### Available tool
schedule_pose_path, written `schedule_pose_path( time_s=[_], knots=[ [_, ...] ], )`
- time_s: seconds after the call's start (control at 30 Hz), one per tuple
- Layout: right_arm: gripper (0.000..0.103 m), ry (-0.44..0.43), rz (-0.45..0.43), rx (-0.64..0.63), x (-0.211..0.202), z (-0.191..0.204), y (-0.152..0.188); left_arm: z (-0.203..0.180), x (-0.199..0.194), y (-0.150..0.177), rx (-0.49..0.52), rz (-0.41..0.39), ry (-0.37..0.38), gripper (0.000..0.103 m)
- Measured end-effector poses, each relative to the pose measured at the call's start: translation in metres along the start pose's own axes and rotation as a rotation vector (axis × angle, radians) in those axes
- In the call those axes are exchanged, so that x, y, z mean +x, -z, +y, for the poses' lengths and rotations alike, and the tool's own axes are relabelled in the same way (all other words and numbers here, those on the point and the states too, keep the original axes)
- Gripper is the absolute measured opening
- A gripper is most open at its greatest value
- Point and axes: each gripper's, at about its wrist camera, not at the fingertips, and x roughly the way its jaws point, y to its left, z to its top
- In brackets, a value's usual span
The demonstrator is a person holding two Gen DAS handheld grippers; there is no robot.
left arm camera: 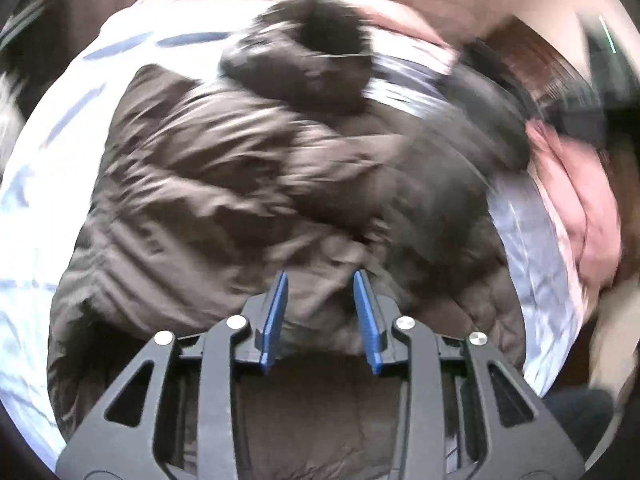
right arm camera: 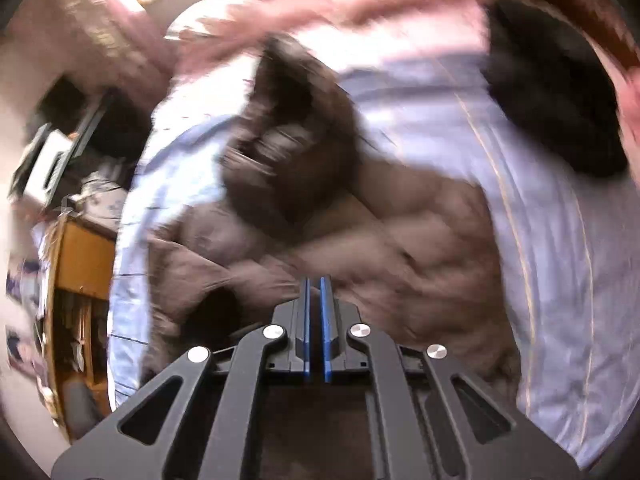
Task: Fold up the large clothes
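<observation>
A large brown puffy jacket (left arm camera: 224, 184) lies crumpled on a bed with a pale blue striped sheet (left arm camera: 36, 208). Its dark fur-trimmed hood (left arm camera: 316, 52) lies at the far end. My left gripper (left arm camera: 320, 276) is open just above the jacket's near part, with nothing between its blue pads. In the right wrist view the same jacket (right arm camera: 420, 240) and hood (right arm camera: 288, 128) show, blurred. My right gripper (right arm camera: 316, 280) is shut, its blue pads nearly touching; no cloth is visible between them. It hovers over the jacket's near edge.
Pink bedding (left arm camera: 576, 200) lies at the right of the bed and a pink pillow (right arm camera: 360, 0) at its head. A black garment (right arm camera: 552, 92) lies on the sheet at the far right. A wooden bedside cabinet (right arm camera: 80, 280) with clutter stands left of the bed.
</observation>
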Motion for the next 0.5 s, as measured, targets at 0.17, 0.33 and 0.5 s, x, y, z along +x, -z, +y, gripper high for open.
schedule_pose_path(
  time_s=[0.17, 0.33, 0.5],
  knots=[
    [0.082, -0.047, -0.062, 0.019, -0.005, -0.030, 0.047, 0.033, 0.010, -0.007, -0.071, 0.006, -0.069, 0.037],
    [0.098, 0.001, -0.043, -0.026, -0.009, -0.046, 0.084, 0.047, 0.035, -0.006, -0.040, 0.062, -0.177, 0.039],
    [0.098, 0.072, 0.222, 0.077, 0.061, -0.078, 0.104, 0.046, 0.055, 0.000, 0.018, 0.098, -0.279, 0.039]
  ],
)
